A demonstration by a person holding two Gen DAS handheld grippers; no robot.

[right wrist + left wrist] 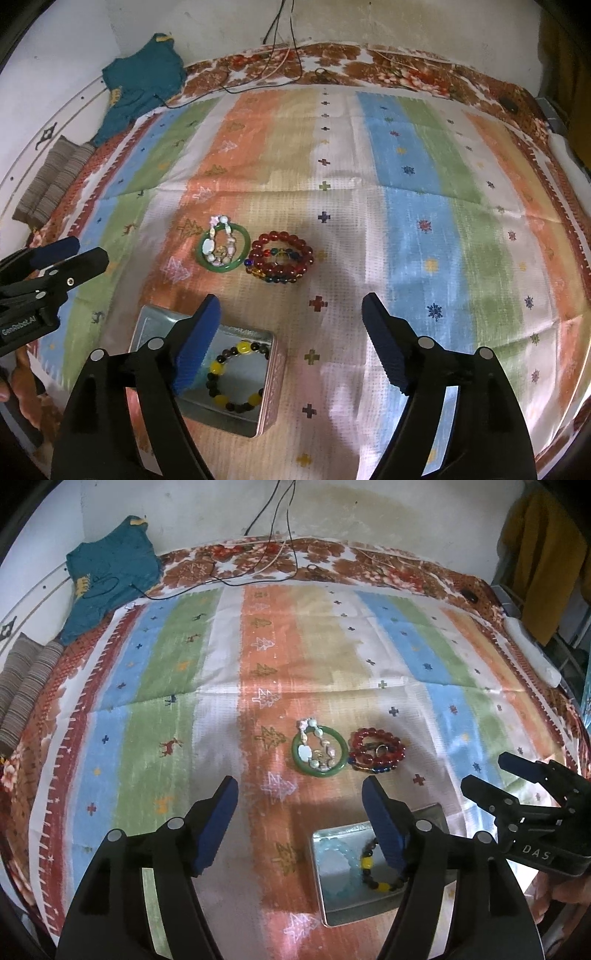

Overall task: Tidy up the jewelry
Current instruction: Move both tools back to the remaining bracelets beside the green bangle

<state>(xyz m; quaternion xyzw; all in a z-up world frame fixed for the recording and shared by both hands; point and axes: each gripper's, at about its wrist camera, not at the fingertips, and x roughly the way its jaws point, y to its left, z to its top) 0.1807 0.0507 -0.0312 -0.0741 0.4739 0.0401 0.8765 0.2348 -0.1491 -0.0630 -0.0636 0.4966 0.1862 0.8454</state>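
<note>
The left gripper (300,805) hangs above the striped cloth (221,686) with its blue-padded jaws spread wide and nothing between them. The right gripper (290,325) is likewise wide open and empty, hovering over the same cloth. In the left wrist view the right gripper shows at the right edge, apart from the jewelry; in the right wrist view the left gripper appears at the left edge, also parted.

A square metal tin (271,369) sits on the cloth close under both tools. In the right wrist view it lies below the left finger (195,347) of the right gripper, which covers part of its inside. In the left wrist view it lies beneath the right finger (384,823) of the left gripper. Inside the tin rest a black-and-yellow bead bracelet (236,373) and a pale blue bead bracelet (338,867), side by side and touching or nearly so.

Farther ahead of the fingertips, outside the tin, a green bangle (320,750) lies flat with a pearl-and-stone bracelet (314,744) draped across it and partly inside its ring. Just beside it, to the right, lies a pile of red bead bracelets (376,749) with a darker blue-and-amber strand (275,276) along its near edge and a small ring (281,255) on top. Both heaps sit in front of the open jaws, clear of either tool.

A teal garment (110,576) lies at the far left corner, and cables (273,535) trail down the back wall.
</note>
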